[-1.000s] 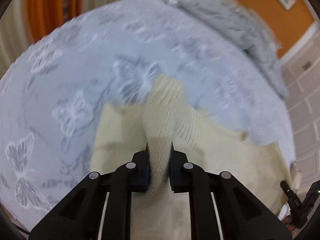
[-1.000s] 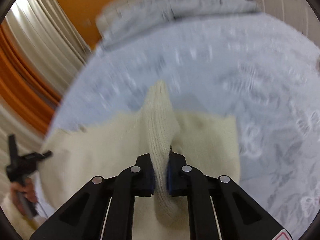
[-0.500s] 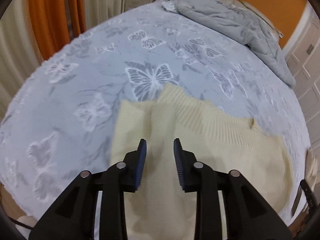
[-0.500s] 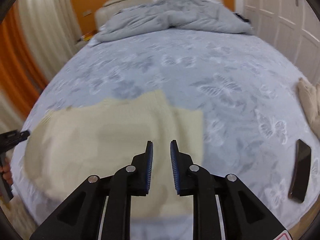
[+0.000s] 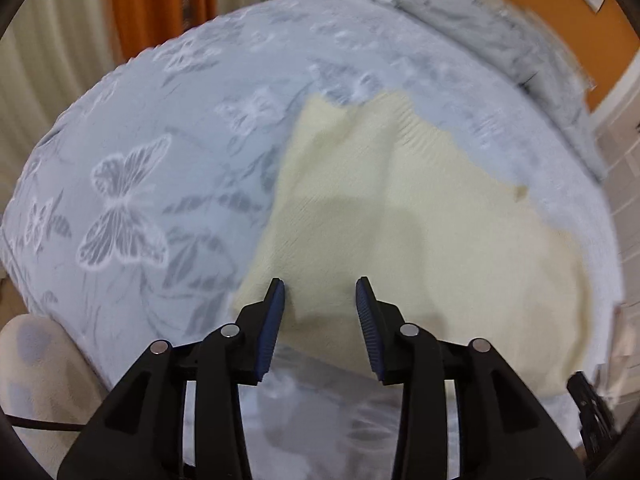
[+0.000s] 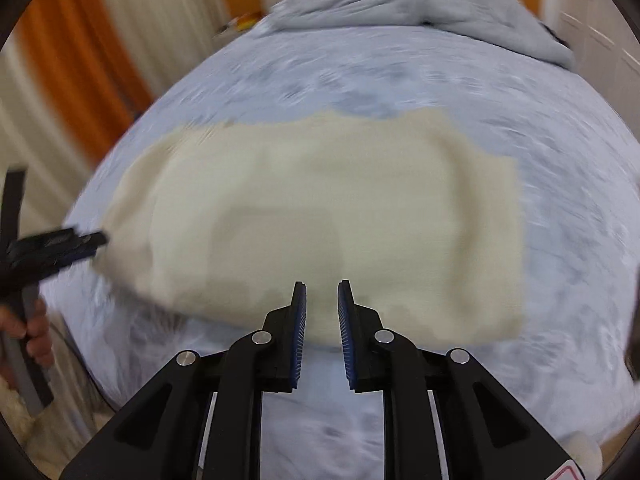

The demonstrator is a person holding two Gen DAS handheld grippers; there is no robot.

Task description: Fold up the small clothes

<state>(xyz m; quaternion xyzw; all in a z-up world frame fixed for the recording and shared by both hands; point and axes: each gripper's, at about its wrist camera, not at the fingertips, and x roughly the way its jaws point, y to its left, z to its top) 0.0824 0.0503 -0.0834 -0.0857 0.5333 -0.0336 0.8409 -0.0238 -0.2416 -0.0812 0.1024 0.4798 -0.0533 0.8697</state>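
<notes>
A cream knit garment (image 5: 400, 216) lies flat on the bed, folded into a rough rectangle; it also shows in the right wrist view (image 6: 320, 220). My left gripper (image 5: 320, 292) is open and empty, above the garment's near left edge. My right gripper (image 6: 322, 296) is open and empty, above the garment's near edge. The left gripper shows at the left in the right wrist view (image 6: 52, 248), beside the garment's left end, held by a hand (image 6: 28, 332). Both views are blurred by motion.
The bed has a pale blue butterfly-print cover (image 5: 132, 208). A grey crumpled duvet (image 6: 400, 4) lies at the far end. Orange curtains (image 5: 156, 4) and an orange wall stand beyond. The bed's near edge runs just below both grippers.
Both grippers let go of the raised knit fold and opened. The garment now lies flat. Both grippers have pulled back toward the near edge of the bed.
</notes>
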